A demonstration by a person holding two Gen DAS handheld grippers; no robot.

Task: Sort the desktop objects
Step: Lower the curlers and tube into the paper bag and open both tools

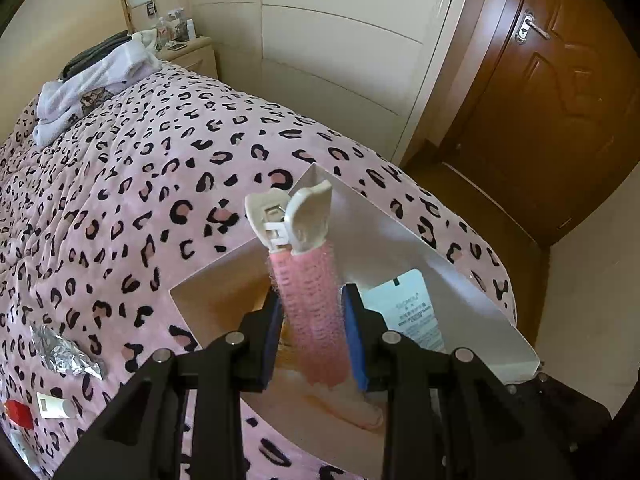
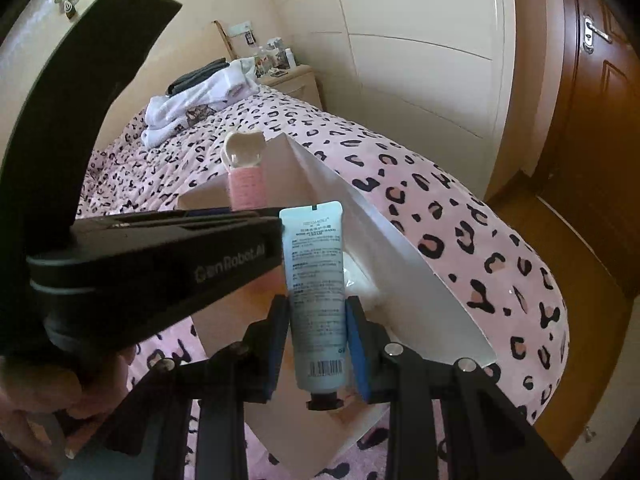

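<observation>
My left gripper is clamped on the pink roller, pads pressing its sides. The roller's long axis runs straight out along the fingers toward 12 o'clock, its white clip end leading. My right gripper is clamped on the tube, also lengthwise along the fingers, crimped end at 12, black cap back at 6.

Both loads hang over the open white box on the leopard bedspread. I judge the box floor lies directly ahead and below both grippers, so the coming move is a release into it. Neither hand looks clearly nearer.

The left view shows the tube at 3 o'clock of the roller, already inside the box walls, and items not yet sorted at 8 o'clock: a foil wrapper, a small white tube, something red. The right view misses those, but shows the left gripper's body crossing at 9 o'clock, the hand holding it, and the roller beyond.
</observation>
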